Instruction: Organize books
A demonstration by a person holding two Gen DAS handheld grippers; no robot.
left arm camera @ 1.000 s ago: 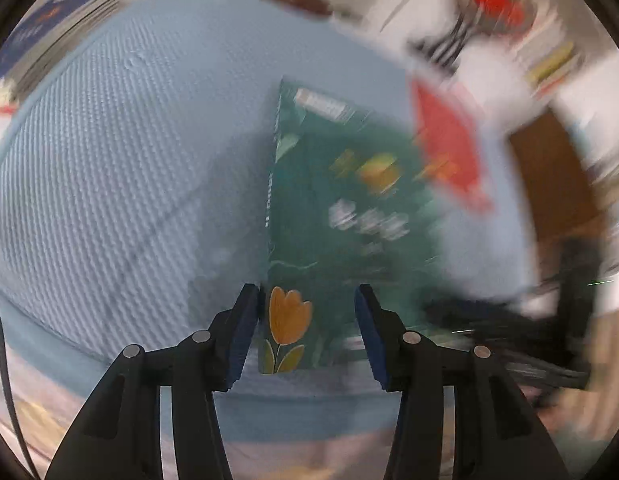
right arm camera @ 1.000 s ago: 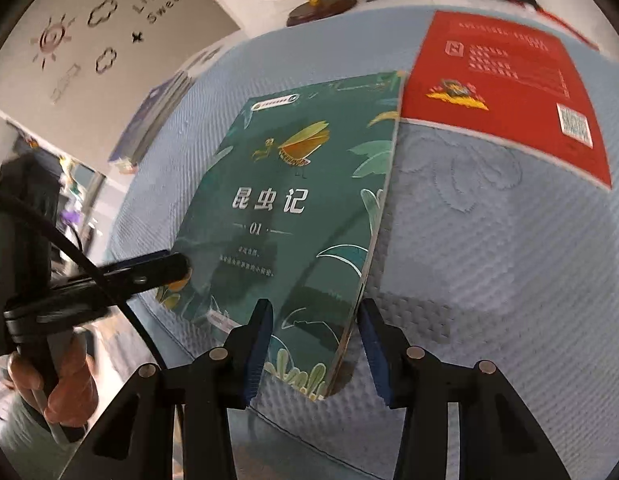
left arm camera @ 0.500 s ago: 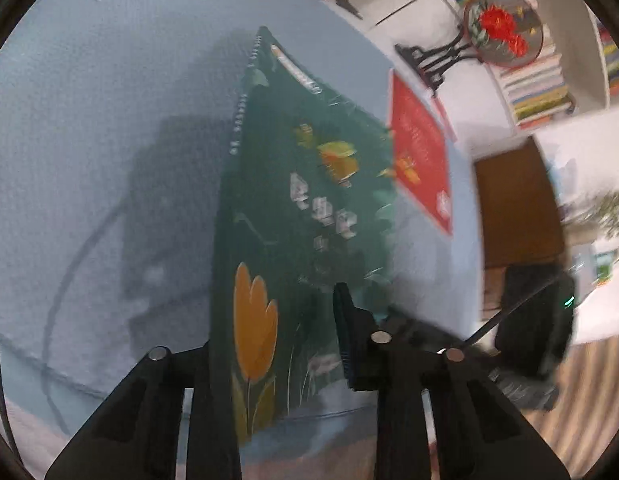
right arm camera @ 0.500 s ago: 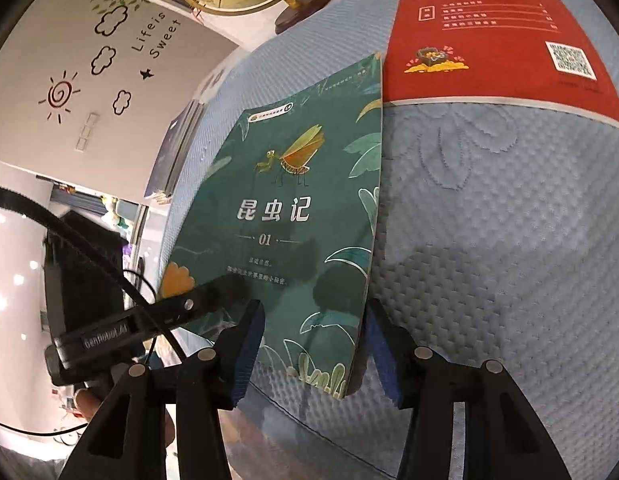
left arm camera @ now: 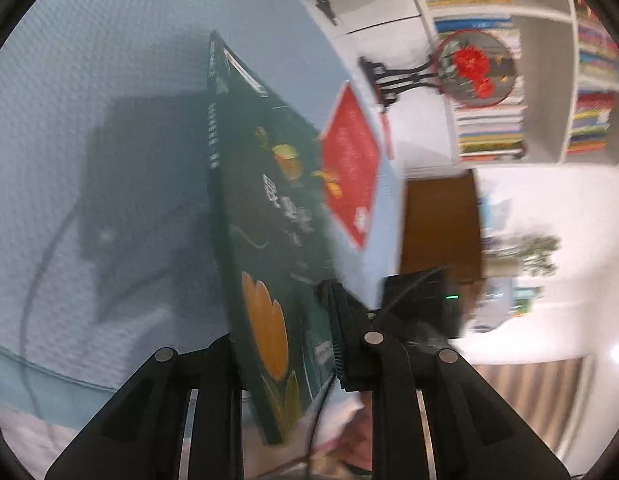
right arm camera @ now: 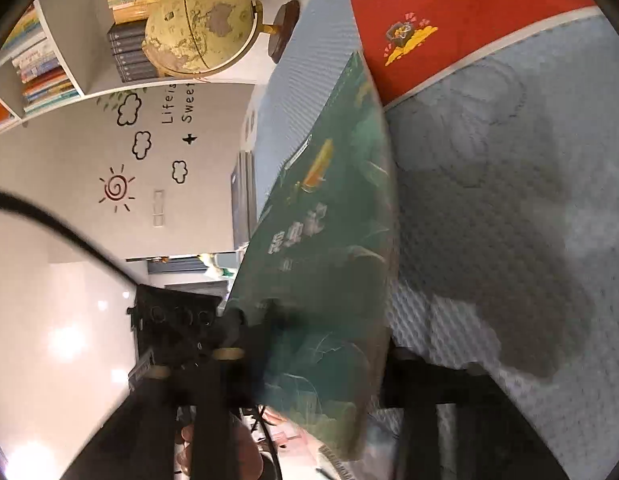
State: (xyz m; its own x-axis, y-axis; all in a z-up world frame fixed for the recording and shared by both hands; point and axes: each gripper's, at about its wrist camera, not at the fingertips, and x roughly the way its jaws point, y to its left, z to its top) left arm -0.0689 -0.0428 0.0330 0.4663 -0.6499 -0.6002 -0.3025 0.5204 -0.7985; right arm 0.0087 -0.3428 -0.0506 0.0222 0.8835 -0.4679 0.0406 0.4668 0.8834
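Observation:
A green book with an orange tulip on its cover (left arm camera: 269,240) stands tilted up on its edge over the light blue quilted surface (left arm camera: 89,120). My left gripper (left arm camera: 281,332) grips its near corner, jaws still closing, one pad on the cover and the other behind it. In the right wrist view the same green book (right arm camera: 329,240) sits between the fingers of my right gripper (right arm camera: 321,344), whose jaws are also closing onto it. A red book (left arm camera: 349,168) lies flat beyond it, also seen as the red book (right arm camera: 449,20).
A globe (right arm camera: 197,28) stands at the far edge of the blue surface (right arm camera: 509,220). Shelves of books (left arm camera: 489,128) and a round red-flower ornament on a stand (left arm camera: 473,66) are behind. A stack of dark books (right arm camera: 243,200) lies far left. A hand (right arm camera: 229,452) holds the other gripper.
Both grippers closed onto the green book, which lay flat and now stands steeply on its edge. Both views have rolled with it.

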